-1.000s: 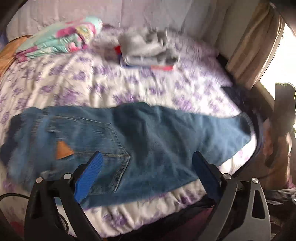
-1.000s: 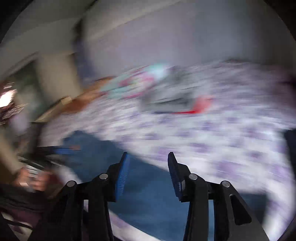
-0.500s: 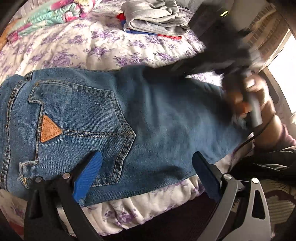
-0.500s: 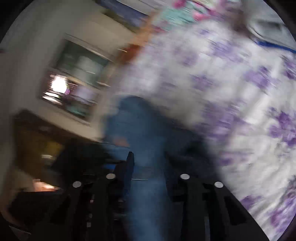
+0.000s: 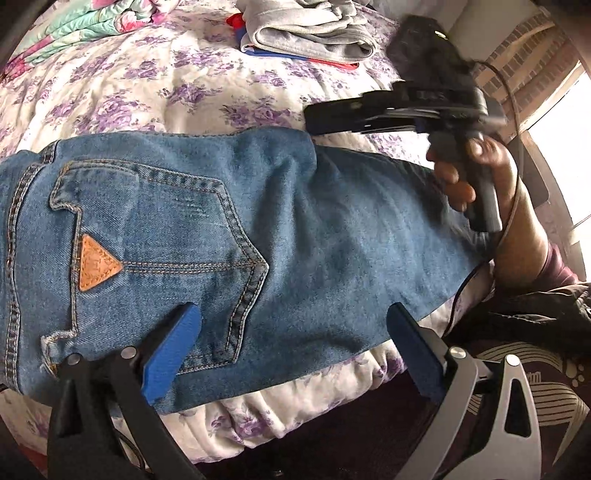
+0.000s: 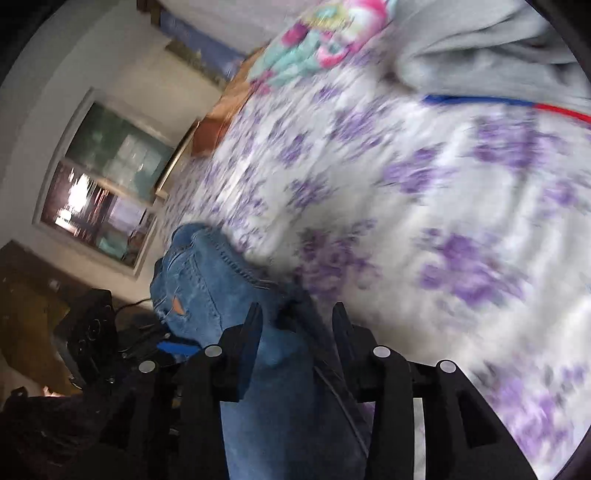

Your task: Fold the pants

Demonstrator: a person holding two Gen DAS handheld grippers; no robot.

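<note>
1. The jeans (image 5: 280, 236) are spread across the near edge of the bed, back pocket up, with an orange triangular patch (image 5: 96, 266) seen at the pocket's left side.
2. The left gripper (image 5: 291, 354) is held over the jeans' near edge with its blue pads (image 5: 173, 350) set wide apart and nothing caught between them.
3. The right gripper (image 5: 332, 120) is seen from the left wrist view at the jeans' far edge, held in the person's hand (image 5: 476, 177).
4. In the blurred right wrist view its fingers are parted, with denim (image 6: 273, 387) seen between them; whether the cloth is pinched cannot be told.
5. The jeans are laid on a purple-flowered quilt (image 5: 155, 81).
6. Farther back, a folded grey garment (image 5: 306, 29) and a colourful folded blanket (image 5: 85, 26) are seen on the quilt.
</note>
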